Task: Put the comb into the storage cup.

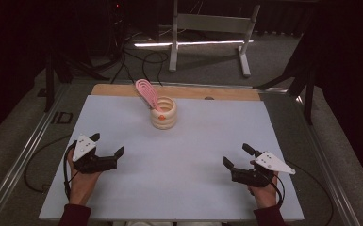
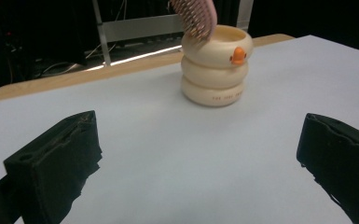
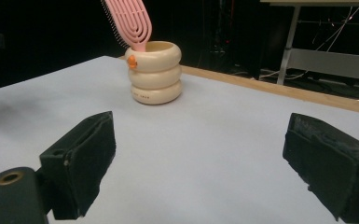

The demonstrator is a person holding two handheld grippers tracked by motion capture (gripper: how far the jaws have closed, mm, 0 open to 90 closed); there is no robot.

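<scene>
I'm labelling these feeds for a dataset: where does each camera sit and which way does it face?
High view: above the person's side, looking forward and down on the table; shows both hands, left gripper, right gripper.
Left gripper view: rides that gripper, facing the cream holder; own jaws apart.
Right gripper view: likewise, own jaws apart.
All share the holder and pink brush.

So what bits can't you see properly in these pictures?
- Hairbrush handle: hidden inside the cream holder in all three views.
- Brush top: cut off by the upper edge in the left gripper view.
- Small lettering on the holder's bottom ring: too tiny and blurred to read.
- Inside of the holder: hidden by its wall.
</scene>
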